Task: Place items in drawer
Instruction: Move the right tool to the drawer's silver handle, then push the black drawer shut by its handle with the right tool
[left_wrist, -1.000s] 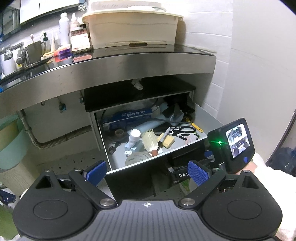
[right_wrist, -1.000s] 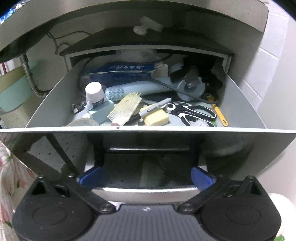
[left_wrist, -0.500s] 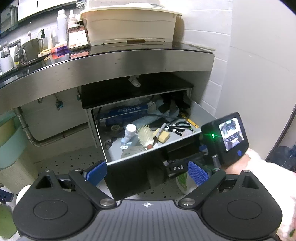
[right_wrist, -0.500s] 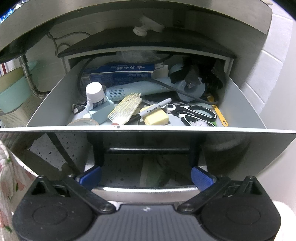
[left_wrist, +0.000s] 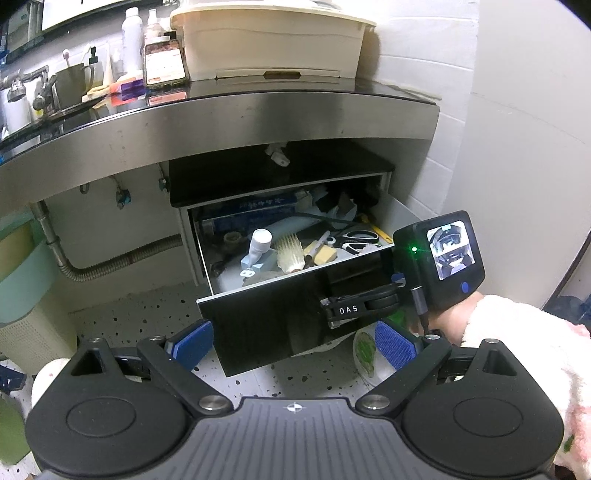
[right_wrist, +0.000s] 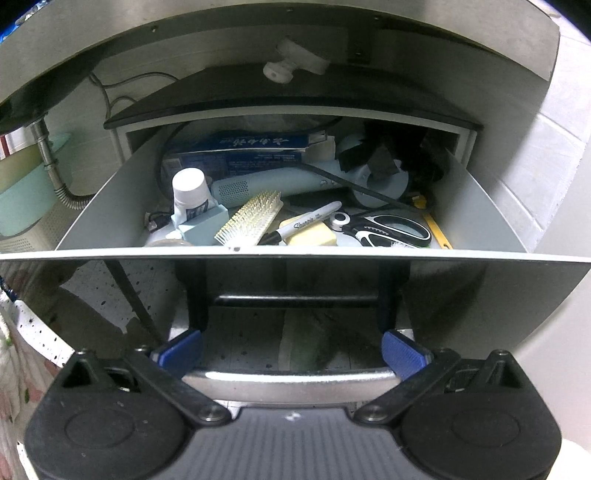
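A dark shiny tabletop (left_wrist: 332, 88) with a steel front edge runs along a white tiled wall (left_wrist: 417, 55). On it stand a big cream box (left_wrist: 269, 40), a phone (left_wrist: 164, 61), bottles and a tap. Under it, on the right, a drawer (left_wrist: 280, 295) is pulled out over a speckled floor (left_wrist: 140, 314). The wall sits close to the drawer's right side. On the left there is open floor, a bendy pipe (left_wrist: 122, 262) and a pale green bin (left_wrist: 22, 273).

The drawer is full. In it lie a hairbrush (right_wrist: 249, 219), a black marker (right_wrist: 306, 223), a yellow block (right_wrist: 310, 234), scissors (right_wrist: 388, 229), a white-capped bottle (right_wrist: 190, 197), a blue box (right_wrist: 240, 146) at the back, and a pale blue hair dryer (right_wrist: 273, 184) with a black cord. There is little bare room left inside.

The left gripper (left_wrist: 291, 341) hangs back in front of the drawer, a bit to the left. Its blue fingers (left_wrist: 194, 343) are spread wide and hold nothing.

The right gripper (right_wrist: 291, 352) is low, right at the drawer's glossy black front (right_wrist: 295, 295). Its fingers (right_wrist: 400, 352) are spread wide too, one on each side of the silver handle (right_wrist: 291, 382), and not squeezing it. In the left view, the right gripper (left_wrist: 388, 295) is at the right end of the front panel.
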